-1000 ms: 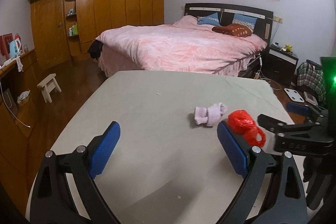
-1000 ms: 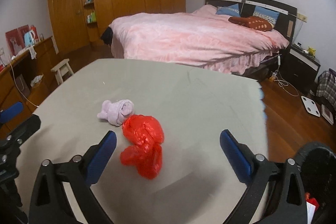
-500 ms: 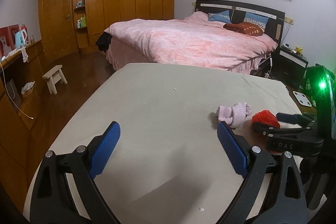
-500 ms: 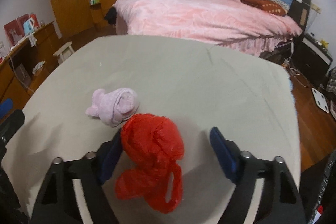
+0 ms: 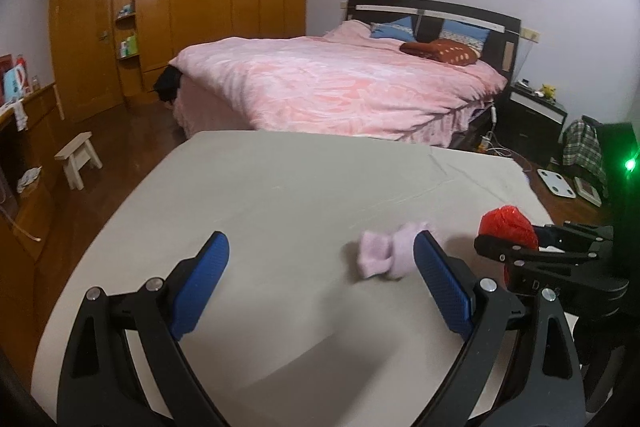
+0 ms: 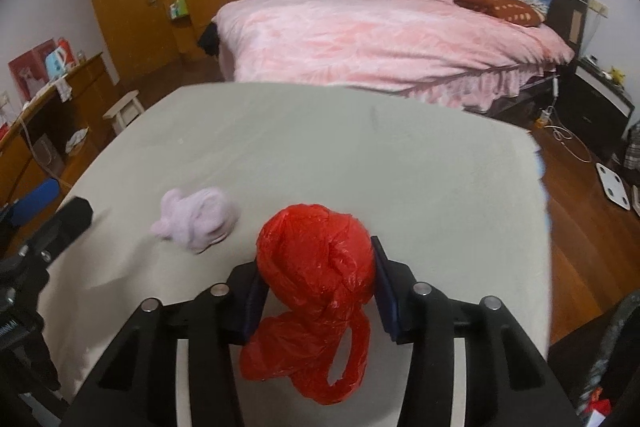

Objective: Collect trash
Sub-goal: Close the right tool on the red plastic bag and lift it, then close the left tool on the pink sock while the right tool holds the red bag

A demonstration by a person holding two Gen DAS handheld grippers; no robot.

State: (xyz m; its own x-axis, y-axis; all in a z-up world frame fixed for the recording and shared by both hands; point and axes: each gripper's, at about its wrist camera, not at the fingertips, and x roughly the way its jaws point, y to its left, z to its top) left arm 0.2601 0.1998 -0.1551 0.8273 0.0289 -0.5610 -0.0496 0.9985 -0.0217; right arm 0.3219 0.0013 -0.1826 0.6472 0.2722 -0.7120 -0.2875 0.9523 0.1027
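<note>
A crumpled red plastic bag [image 6: 320,255] lies on the grey table [image 6: 360,155]. My right gripper [image 6: 316,279] is around it, jaws closing, both blue pads against the bag's sides. A rolled pale pink sock [image 6: 200,219] rests just left of the bag. In the left wrist view my left gripper [image 5: 320,247] stands open low over the table. The sock [image 5: 380,259] sits just inside its right finger, untouched. The red bag [image 5: 506,225] shows beyond it, behind the right gripper's black frame.
A pink bed [image 6: 380,35] stands past the table's far edge. A small white stool [image 5: 78,157] and a wooden counter are on the left. A white scale [image 6: 614,185] lies on the wooden floor at right. A dark container [image 6: 612,355] shows at the lower right edge.
My right gripper moved forward around the red bag and its jaws narrowed onto it. My left gripper shifted toward the sock, which now lies by its right finger.
</note>
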